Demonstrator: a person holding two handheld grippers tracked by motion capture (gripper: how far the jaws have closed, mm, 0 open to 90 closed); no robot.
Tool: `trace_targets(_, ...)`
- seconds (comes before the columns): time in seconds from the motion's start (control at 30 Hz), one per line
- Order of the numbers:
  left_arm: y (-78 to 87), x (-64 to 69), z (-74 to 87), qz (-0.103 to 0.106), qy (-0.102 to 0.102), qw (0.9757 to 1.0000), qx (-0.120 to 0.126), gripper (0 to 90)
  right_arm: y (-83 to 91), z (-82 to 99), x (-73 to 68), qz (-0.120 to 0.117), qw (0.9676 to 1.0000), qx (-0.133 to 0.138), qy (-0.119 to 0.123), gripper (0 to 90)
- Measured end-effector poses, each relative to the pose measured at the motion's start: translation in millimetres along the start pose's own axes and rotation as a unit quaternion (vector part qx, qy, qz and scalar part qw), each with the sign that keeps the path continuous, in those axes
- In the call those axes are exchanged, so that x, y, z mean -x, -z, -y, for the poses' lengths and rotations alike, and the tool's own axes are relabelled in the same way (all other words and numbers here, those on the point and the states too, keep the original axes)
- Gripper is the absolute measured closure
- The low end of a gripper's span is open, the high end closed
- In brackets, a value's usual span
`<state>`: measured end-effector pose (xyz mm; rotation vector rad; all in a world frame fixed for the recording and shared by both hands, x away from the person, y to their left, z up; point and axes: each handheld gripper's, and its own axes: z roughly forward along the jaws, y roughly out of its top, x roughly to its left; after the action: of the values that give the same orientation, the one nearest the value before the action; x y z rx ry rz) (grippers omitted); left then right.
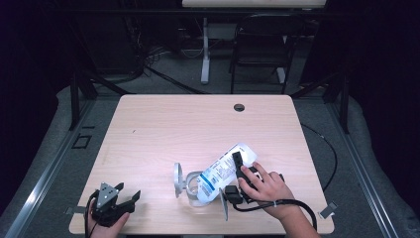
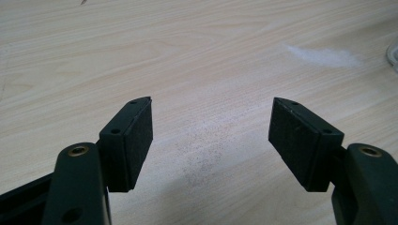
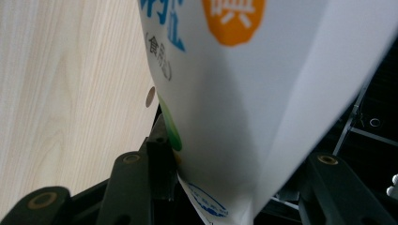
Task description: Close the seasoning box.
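Right gripper (image 1: 241,171), black two-jaw w/ trailing cable, is clamping a white plastic pouch w/ blue print and an orange badge (image 1: 225,172); jaws are pinching the pouch body from both sides. In right gripper view the pouch (image 3: 244,93) is sitting squarely between the jaws, tilted, blue and orange lettering facing the cam, pale wood-grain counter (image 3: 61,93) showing beside it. Right hand (image 1: 267,188) is wrapping the gripper handle; cable is looping off toward the counter's near edge.

In high view the pouch is lying at a slant, one end pointing away from right gripper toward the far side of the counter (image 1: 198,124), the other end dipping into or against a clear glass-like container (image 1: 195,191) just beside the gripper on the left gripper's side; can't tell if it's touching. A small grey upright disc-shaped piece (image 1: 177,179) is standing just past that container, further from right gripper.

Left gripper (image 1: 121,196), black w/ grey three-cornered plate on top, is resting near the counter's near corner, well apart from the pouch. Its jaws are spread wide, nothing between them; left gripper view shows the left gripper (image 2: 211,126) over bare wood w/ both black pads (image 2: 141,136) apart.
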<state>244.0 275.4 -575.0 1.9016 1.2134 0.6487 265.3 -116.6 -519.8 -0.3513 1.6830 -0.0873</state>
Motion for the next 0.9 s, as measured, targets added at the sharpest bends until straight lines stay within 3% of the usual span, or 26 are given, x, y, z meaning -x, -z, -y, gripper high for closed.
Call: trace_targets(0.9,-0.1,0.0,0.1,0.0,-0.002,1.0,-0.002,31.3,-0.4,0.0,0.6,-0.001,1.0,0.002,0.009,52.9)
